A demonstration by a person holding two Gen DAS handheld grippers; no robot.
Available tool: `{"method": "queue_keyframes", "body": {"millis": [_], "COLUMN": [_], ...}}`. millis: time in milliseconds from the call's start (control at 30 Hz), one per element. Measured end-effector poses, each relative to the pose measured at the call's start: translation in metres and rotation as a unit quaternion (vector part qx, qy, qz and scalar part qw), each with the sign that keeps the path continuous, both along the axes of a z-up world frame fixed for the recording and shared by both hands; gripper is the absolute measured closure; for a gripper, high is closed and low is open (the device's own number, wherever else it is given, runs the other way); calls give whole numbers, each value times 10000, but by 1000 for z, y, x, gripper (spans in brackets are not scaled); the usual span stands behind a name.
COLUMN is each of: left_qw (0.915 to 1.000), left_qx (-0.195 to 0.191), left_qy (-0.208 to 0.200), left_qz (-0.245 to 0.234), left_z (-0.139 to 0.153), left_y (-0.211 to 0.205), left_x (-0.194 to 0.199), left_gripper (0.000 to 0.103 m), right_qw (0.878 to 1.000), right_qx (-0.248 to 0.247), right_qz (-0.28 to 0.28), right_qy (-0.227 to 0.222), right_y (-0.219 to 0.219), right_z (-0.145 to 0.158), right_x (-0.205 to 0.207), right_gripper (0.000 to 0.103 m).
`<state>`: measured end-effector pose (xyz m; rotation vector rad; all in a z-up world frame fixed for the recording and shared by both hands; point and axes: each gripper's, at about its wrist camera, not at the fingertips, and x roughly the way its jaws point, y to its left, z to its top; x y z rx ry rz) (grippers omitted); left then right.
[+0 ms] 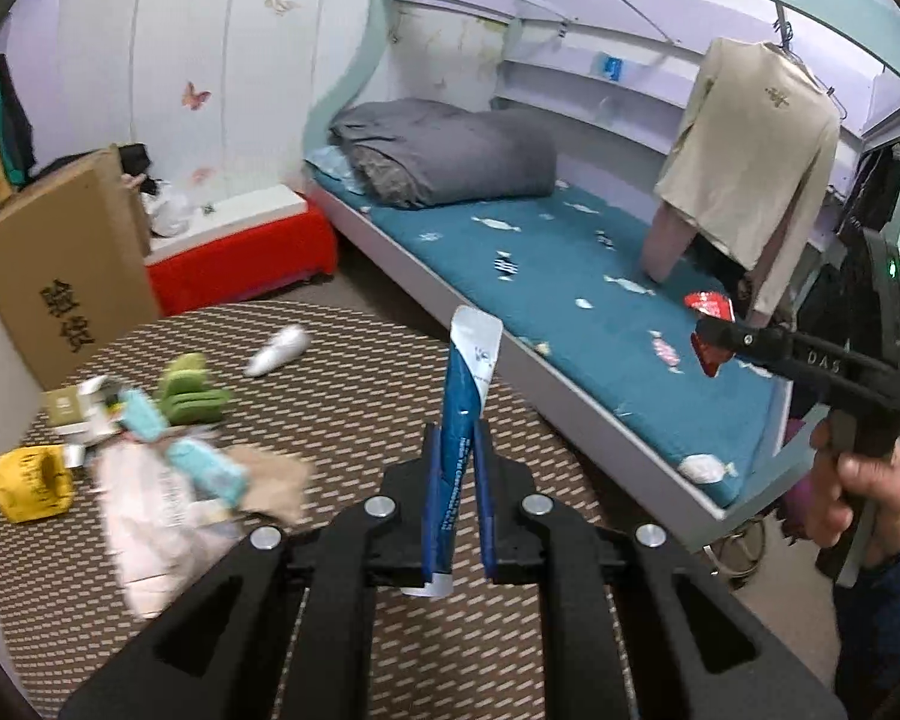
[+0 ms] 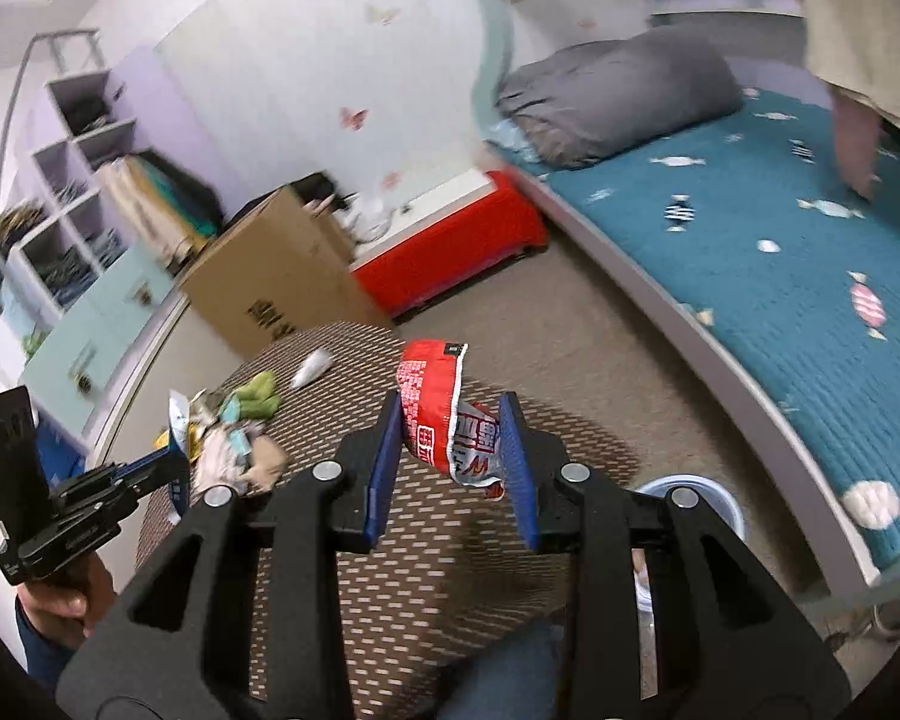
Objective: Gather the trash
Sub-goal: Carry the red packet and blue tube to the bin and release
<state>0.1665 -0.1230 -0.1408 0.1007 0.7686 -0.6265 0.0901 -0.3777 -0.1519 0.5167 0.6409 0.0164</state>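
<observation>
Carrying 2 pieces of trash at once, the person was in the transport step of the collection. The left gripper (image 1: 457, 468) was pinched nearly closed on a blue-and-white tube wrapper (image 1: 468, 396), which stood upright between its pads. The right gripper (image 2: 453, 456) was partly closed on a red-and-white snack packet (image 2: 444, 414), crumpled between the blue pads; in the left wrist view that gripper appeared at 3 o'clock, packet at its tip. Both loads hung above the round woven table (image 1: 342, 372), clear of its surface. More litter, among it a yellow container (image 1: 30, 483), green pieces (image 1: 192, 390) and a white bottle (image 1: 276, 351), lay heaped at 9 o'clock on that table. A pale blue bin (image 2: 699, 495), as it seemed, sat on the floor at 4 o'clock in the right wrist view. Next, I judged, both pieces needed bringing over that bin before release, then a return for the heap.
</observation>
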Motion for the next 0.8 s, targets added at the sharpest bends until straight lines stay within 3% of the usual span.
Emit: {"method": "queue_keyframes", "body": {"millis": [333, 533, 800], "left_qw": [9977, 9948, 9895], "left_qx": [-271, -86, 331], "left_qy": [362, 683, 1154], "left_qz": [-499, -751, -806], "left_z": [-15, -47, -99], "left_y": [-101, -167, -220], "left_x": [0, -1, 15], "left_gripper": [93, 92, 92], "right_qw": [9948, 9908, 9853], "right_qx": [152, 308, 511], "right_qz": [-877, -1004, -1088], "right_qy": [499, 859, 1218], "right_y": [-76, -92, -107], "right_z": [-44, -80, -117], "right_x": [-18, -10, 5], "right_gripper": [71, 71, 71]}}
